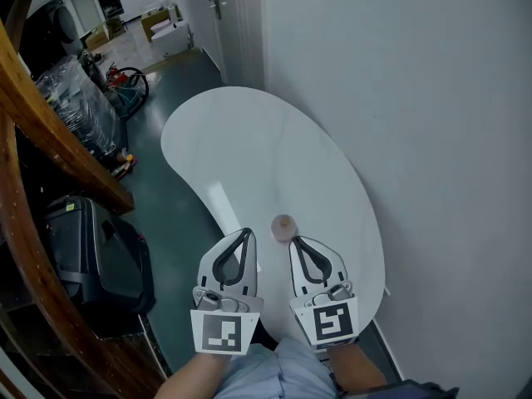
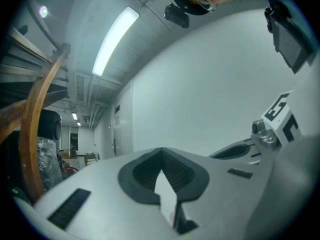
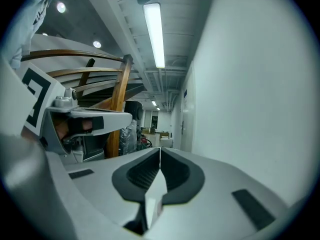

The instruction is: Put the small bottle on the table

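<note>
The small bottle (image 1: 283,228), seen from above as a round pinkish top, stands on the white kidney-shaped table (image 1: 249,152) near its front end. It is just beyond and between the tips of both grippers, touching neither. My left gripper (image 1: 247,233) is shut, its jaws meeting at the tip with nothing between them (image 2: 161,152). My right gripper (image 1: 296,241) is also shut and empty (image 3: 160,150), its tip a little right of the bottle. The bottle does not show in either gripper view.
A white wall (image 1: 432,98) runs along the table's right side. Left of the table are a dark green floor (image 1: 162,198), a black case (image 1: 96,256), a curved wooden handrail (image 1: 50,140) and plastic-wrapped clutter (image 1: 75,98). A door (image 1: 218,7) stands at the far end.
</note>
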Demonstrator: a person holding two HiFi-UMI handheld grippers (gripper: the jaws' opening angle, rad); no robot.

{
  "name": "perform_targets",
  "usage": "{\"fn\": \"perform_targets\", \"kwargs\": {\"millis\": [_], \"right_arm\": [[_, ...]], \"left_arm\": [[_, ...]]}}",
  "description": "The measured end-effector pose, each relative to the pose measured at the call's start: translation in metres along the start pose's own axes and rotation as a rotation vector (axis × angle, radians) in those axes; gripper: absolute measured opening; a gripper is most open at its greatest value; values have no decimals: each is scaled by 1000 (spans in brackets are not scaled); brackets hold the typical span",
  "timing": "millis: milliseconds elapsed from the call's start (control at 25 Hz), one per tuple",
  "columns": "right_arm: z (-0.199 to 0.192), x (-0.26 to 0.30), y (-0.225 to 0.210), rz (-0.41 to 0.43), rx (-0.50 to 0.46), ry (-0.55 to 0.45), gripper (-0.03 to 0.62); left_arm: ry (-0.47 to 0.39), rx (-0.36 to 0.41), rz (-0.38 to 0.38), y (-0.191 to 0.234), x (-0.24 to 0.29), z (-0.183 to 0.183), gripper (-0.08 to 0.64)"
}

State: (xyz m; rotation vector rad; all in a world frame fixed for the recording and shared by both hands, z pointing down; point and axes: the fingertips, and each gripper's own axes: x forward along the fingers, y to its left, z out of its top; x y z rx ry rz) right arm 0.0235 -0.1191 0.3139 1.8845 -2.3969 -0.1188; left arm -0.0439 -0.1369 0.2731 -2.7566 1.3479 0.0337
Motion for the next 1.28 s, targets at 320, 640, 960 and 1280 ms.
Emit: {"fn": "perform_targets", "kwargs": {"millis": [320,640,960,1280], "right_arm": [[8,-12,-3,0,51,28,0],[11,-9,-2,14,37,28,0],[15,-8,-2,2,49,24,0],[5,-11,1,3,80,36,0]], "left_arm": [[-33,311,-66,-14,-11,22,2],[-52,185,-17,-8,-11,23,2],[-44,368,-78,-10,-9,29,2],[-40,449,-112,-12,-10,28,2]]}}
